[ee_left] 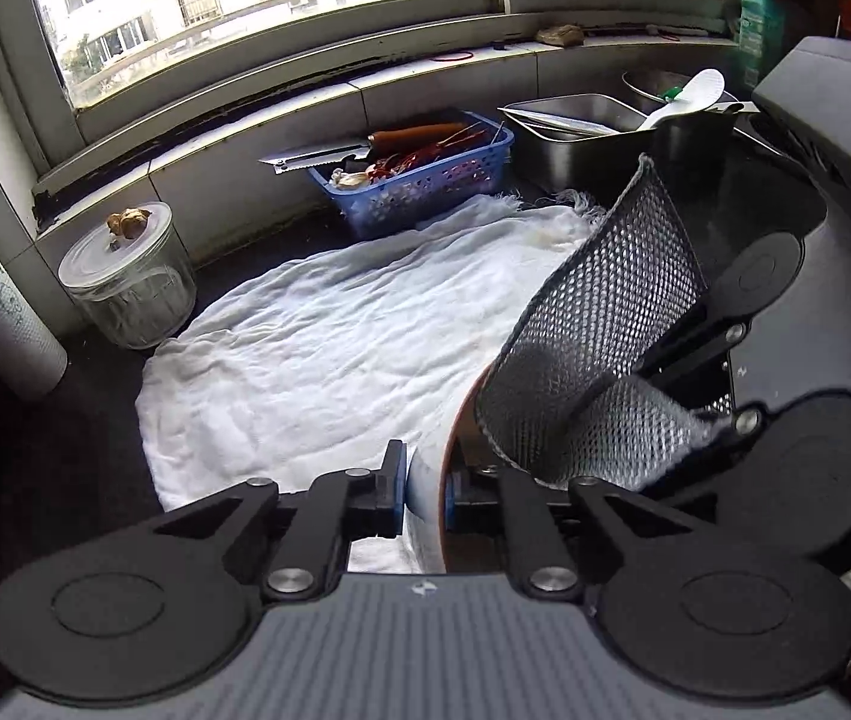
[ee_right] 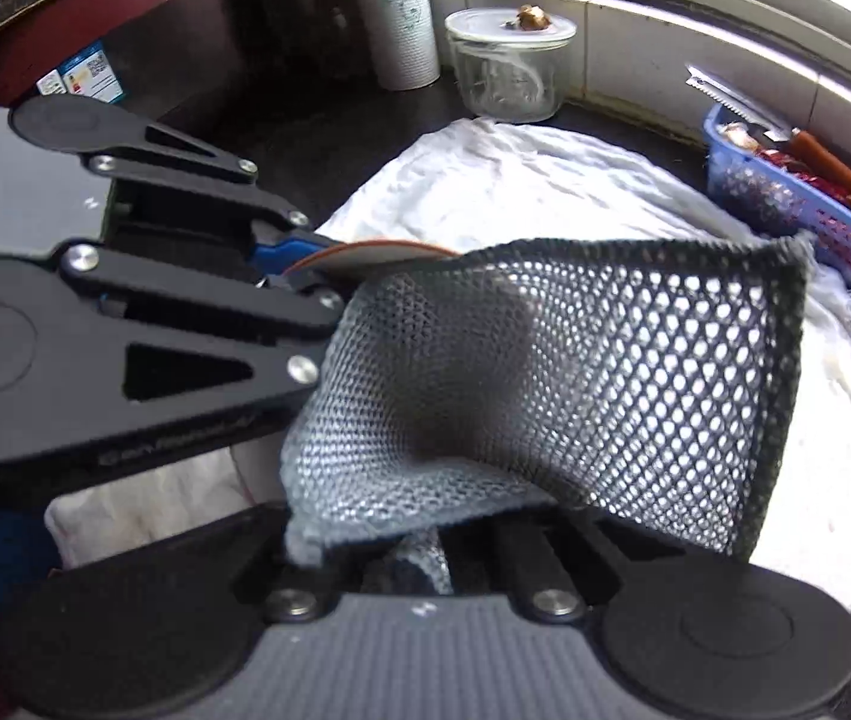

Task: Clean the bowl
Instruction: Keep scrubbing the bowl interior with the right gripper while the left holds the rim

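Bowl (ee_left: 428, 498): rim pinched in my left gripper (ee_left: 425, 495), jaws closed, tilted over white cloth (ee_left: 317, 354). Mesh scrubbing cloth (ee_right: 545, 372): clamped in my right gripper (ee_right: 419, 552), jaws closed. Risk: narrow rim hold; scrubbing pressure may lever the bowl free onto the worktop.

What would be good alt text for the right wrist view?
The right gripper is shut on a grey mesh cloth that fans out over a white towel, while the left gripper pinches the rim of a bowl.
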### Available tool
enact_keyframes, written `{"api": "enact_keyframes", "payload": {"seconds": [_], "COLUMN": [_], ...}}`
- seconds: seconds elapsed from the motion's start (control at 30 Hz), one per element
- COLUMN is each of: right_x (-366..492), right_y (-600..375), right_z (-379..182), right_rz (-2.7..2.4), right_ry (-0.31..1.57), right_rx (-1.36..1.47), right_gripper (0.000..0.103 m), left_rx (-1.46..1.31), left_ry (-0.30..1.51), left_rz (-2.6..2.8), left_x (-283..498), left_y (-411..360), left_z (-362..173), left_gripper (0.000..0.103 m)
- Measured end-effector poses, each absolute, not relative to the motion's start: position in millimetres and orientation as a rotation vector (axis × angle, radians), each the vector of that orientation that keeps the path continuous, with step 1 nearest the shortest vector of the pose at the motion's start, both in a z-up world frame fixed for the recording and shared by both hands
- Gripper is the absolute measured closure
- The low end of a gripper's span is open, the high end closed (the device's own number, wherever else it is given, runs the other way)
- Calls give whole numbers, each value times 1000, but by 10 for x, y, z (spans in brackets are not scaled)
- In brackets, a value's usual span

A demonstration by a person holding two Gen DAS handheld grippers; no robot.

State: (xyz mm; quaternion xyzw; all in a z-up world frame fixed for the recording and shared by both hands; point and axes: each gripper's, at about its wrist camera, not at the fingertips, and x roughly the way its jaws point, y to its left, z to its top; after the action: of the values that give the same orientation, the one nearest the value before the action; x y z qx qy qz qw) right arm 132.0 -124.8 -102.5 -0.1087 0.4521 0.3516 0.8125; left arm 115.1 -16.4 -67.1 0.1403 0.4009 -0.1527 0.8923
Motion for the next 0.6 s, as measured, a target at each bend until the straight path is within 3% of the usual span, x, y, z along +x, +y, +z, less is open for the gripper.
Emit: {"api": "enact_keyframes", "payload": {"seconds": [0.1, 0.2, 0.23, 0.33, 0.37, 0.4, 0.43, 0.6], "right_x": [1457, 1506, 1509, 1501, 1489, 1477, 1465, 1368], "right_y": [-1388, -1398, -1385, -1364, -1350, -1337, -1325, -1325], "right_z": [-970, -983, -989, -978, -974, -978, -985, -1062], "right_rz": [713, 715, 719, 735, 740, 740, 738, 780], "right_ry": [956, 964, 965, 968, 967, 966, 966, 1032], "right_rx": [-177, -165, -166, -134, -130, -131, -134, -116], "right_gripper": [101, 101, 101, 101, 101, 101, 101, 101], "left_rx": [243, 193, 169, 85, 49, 18, 10, -7], "left_ry": [822, 855, 872, 908, 901, 892, 888, 957], "left_rz": [-295, -275, -267, -248, -236, -230, -234, -346], "left_x": [1111, 985, 936, 798, 789, 808, 850, 1052], "left_y": [-142, -82, -55, 6, 41, 89, 133, 359], "left_z": [-704, -760, -796, -899, -900, -879, -846, -690], "left_gripper": [87, 64, 63, 65, 71, 82, 86, 88]}}
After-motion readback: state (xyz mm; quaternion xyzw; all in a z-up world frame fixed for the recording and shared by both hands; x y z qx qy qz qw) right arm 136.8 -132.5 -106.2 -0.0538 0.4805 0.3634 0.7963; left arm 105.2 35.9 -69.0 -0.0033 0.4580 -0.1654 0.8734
